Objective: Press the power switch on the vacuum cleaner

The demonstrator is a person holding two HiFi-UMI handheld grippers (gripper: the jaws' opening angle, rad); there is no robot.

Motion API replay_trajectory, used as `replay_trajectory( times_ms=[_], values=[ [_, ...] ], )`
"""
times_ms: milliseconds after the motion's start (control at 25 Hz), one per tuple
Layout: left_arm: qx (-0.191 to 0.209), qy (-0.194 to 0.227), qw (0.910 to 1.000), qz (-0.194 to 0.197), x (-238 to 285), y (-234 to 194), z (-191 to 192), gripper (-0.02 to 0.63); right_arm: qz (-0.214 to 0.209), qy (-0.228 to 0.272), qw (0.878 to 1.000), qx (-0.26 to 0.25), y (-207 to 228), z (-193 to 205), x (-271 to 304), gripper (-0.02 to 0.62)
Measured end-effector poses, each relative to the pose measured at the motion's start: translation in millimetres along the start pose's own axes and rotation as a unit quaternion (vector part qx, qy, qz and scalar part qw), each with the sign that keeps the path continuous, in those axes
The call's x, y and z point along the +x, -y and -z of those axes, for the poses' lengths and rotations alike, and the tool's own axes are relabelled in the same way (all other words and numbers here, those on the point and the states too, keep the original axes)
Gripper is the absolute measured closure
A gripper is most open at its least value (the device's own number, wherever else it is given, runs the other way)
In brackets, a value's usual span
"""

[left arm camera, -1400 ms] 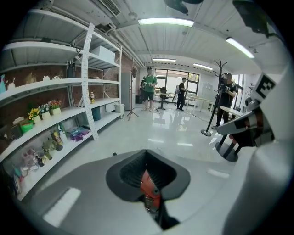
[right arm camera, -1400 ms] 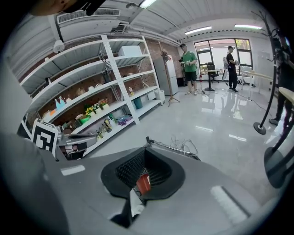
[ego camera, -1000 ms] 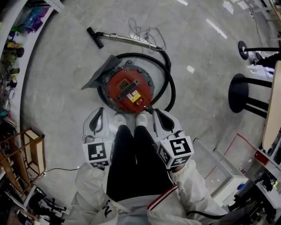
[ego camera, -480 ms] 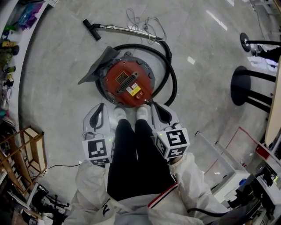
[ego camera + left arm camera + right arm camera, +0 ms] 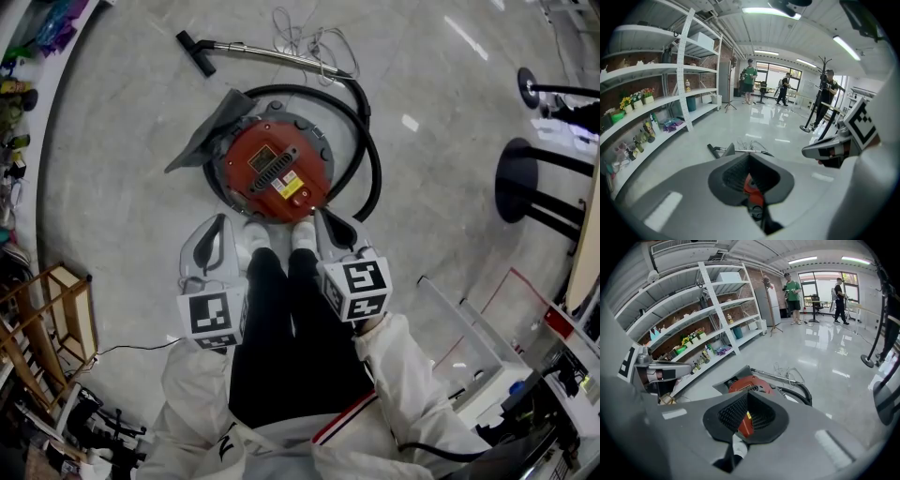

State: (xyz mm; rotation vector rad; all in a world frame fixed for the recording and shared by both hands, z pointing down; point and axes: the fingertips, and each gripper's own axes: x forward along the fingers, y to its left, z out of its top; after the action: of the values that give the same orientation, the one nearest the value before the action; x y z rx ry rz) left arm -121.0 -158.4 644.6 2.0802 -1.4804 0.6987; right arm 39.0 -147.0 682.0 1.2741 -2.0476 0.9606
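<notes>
The round vacuum cleaner with a red top and grey rim [image 5: 277,172] sits on the pale floor [image 5: 122,187] in the upper middle of the head view. Its black hose [image 5: 372,169] curls round its right side to a metal wand [image 5: 267,49] at the top of the frame. The person stands just below it, white shoes [image 5: 274,236] nearly at its rim. The left gripper [image 5: 216,234] hangs at lower centre-left and the right gripper [image 5: 328,228] at lower centre-right, both clenched with jaws together on nothing. Neither touches the machine. The press looks not yet begun: what remains is to lower a gripper and push the switch, which cannot be picked out on the top.
</notes>
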Motion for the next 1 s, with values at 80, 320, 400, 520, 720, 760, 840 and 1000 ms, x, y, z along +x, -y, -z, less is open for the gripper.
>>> replay_trajectory(
  times_ms=[80, 320, 400, 520, 720, 760, 840, 1000],
  values=[
    [-0.001, 0.0, 1.0, 0.002, 0.4, 1.3, -0.7, 0.606, 0.001, -0.006, 1.0, -0.003, 0.5, 4.5, 5.2, 0.595],
    [-0.005, -0.001, 1.0, 0.006, 1.2, 4.1, -0.7, 0.606, 0.004, -0.025, 1.0, -0.015, 8.0, 19.2, 24.4, 0.595],
    [-0.005, -0.001, 1.0, 0.007, 1.3, 3.9, 0.0, 0.606, 0.008, -0.031, 0.999, -0.016, 11.2, 25.3, 32.2, 0.595],
    [-0.006, -0.004, 1.0, 0.007, 0.7, 2.1, 2.8, 0.606, 0.01, -0.041, 0.999, -0.017, 12.7, 35.8, 43.2, 0.595],
    [-0.009, -0.009, 0.9999, 0.005, 0.1, 0.8, 7.6, 0.606, 0.014, -0.067, 0.998, -0.015, 16.1, 58.0, 57.8, 0.595],
    [-0.01, -0.01, 0.9999, 0.005, 0.3, 0.6, 8.7, 0.606, 0.014, -0.072, 0.997, -0.013, 15.8, 61.6, 60.9, 0.595],
    [-0.013, -0.011, 0.9998, 0.005, 0.8, 0.4, 11.1, 0.606, 0.011, -0.079, 0.997, -0.012, 14.5, 67.5, 67.0, 0.594],
    [-0.016, -0.014, 0.9997, 0.008, 1.7, 1.0, 13.6, 0.606, 0.013, -0.094, 0.995, -0.014, 15.9, 78.1, 77.9, 0.594]
  ],
)
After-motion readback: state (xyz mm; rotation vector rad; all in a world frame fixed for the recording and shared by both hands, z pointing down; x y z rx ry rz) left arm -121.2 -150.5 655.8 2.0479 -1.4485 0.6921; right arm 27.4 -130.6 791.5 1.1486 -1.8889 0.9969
